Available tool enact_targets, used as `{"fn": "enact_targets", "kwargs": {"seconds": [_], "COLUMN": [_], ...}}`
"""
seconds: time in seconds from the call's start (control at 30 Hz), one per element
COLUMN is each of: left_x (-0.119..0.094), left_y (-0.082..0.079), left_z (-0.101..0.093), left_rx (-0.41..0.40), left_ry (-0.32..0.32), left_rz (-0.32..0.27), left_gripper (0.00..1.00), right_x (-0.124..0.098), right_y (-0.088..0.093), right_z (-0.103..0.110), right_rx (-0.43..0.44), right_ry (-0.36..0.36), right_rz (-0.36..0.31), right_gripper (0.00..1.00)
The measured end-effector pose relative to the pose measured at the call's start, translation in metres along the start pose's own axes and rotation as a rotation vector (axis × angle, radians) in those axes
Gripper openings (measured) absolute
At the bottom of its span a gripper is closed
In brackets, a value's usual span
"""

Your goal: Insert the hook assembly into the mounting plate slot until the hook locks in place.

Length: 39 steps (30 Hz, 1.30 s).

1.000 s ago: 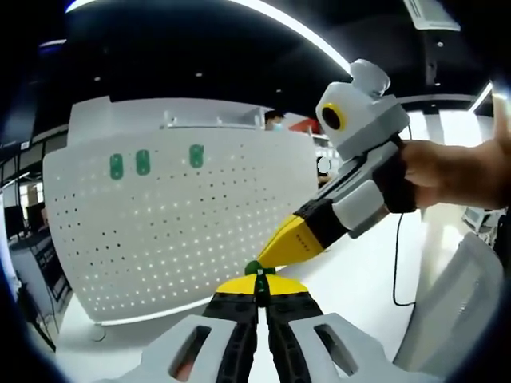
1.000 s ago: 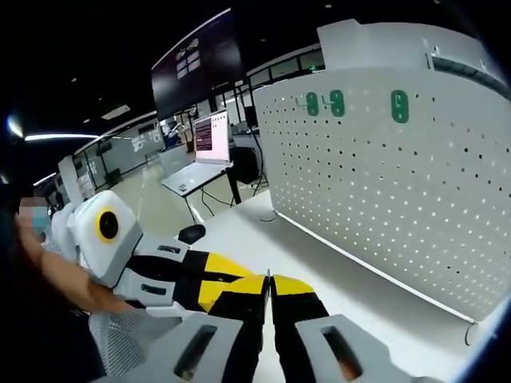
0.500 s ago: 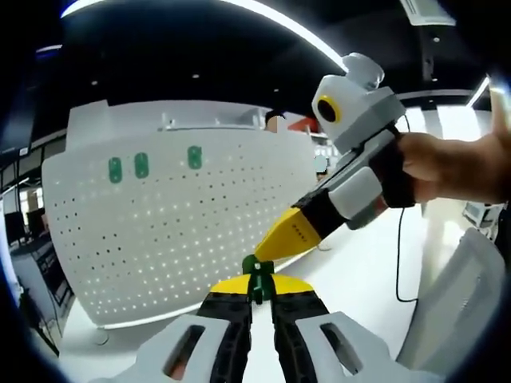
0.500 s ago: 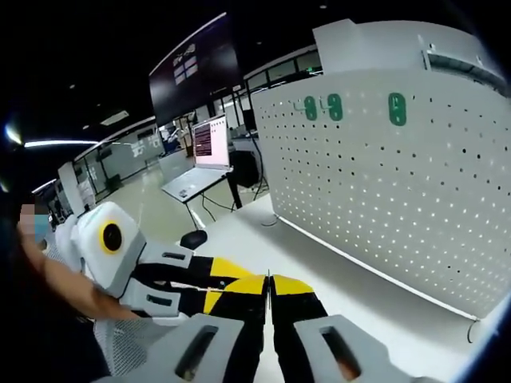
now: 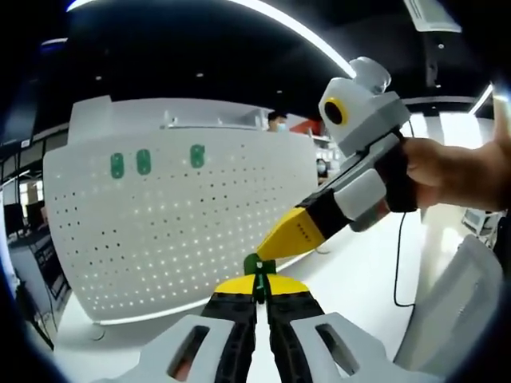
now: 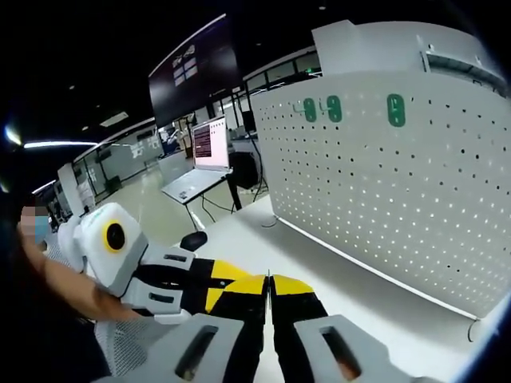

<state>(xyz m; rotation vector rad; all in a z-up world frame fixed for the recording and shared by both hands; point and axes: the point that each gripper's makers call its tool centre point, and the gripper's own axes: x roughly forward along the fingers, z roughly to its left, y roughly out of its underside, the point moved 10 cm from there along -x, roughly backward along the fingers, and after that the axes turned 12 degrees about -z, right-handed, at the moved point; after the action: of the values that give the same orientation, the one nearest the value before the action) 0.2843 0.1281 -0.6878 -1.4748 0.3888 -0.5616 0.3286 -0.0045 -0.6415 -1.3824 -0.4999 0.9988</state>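
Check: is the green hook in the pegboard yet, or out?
Out. The green hook sits pinched at the left gripper tips, clear of the white pegboard, which stands behind it.

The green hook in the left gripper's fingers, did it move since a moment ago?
Cannot tell. The green hook sits at the left gripper's fingertips as before; against the pegboard the whole view shifts slightly, so the camera moved.
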Motion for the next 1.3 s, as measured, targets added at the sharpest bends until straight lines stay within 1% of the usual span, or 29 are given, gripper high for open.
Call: {"fn": "enact_targets", "kwargs": {"seconds": [0.2,0.3,0.43,0.7,0.93,1.17,1.3], "left_x": [0.0,0.0,0.0,-0.001,-0.002,-0.001,0.001], "left_y": [-0.001,-0.002,-0.002,-0.002,-0.003,-0.007,-0.011], "left_z": [-0.001,-0.002,-0.002,0.001,0.005,0.007,0.008], "left_rx": [0.0,0.0,0.004,0.004,0.004,0.011,0.019], "left_ry": [-0.002,0.001,0.001,-0.017,-0.033,-0.046,-0.051], "left_rz": [-0.007,-0.005,-0.006,-0.009,-0.007,-0.007,-0.009], "left_gripper": [0.03,0.03,0.03,0.03,0.03,0.03,0.03], "right_x": [-0.001,-0.002,-0.004,-0.014,-0.022,-0.031,-0.035], "right_y": [-0.001,0.0,0.0,-0.004,0.0,0.002,0.0], "right_z": [0.001,0.001,0.002,-0.001,-0.003,-0.008,-0.01], "right_rx": [-0.005,-0.024,-0.046,-0.08,-0.107,-0.127,-0.139], "right_ry": [0.001,-0.002,-0.002,0.006,0.009,0.024,0.027], "right_rz": [-0.006,-0.01,-0.04,-0.084,-0.101,-0.136,-0.167], "right_gripper": [0.0,0.0,0.02,0.15,0.26,0.37,0.41]}}
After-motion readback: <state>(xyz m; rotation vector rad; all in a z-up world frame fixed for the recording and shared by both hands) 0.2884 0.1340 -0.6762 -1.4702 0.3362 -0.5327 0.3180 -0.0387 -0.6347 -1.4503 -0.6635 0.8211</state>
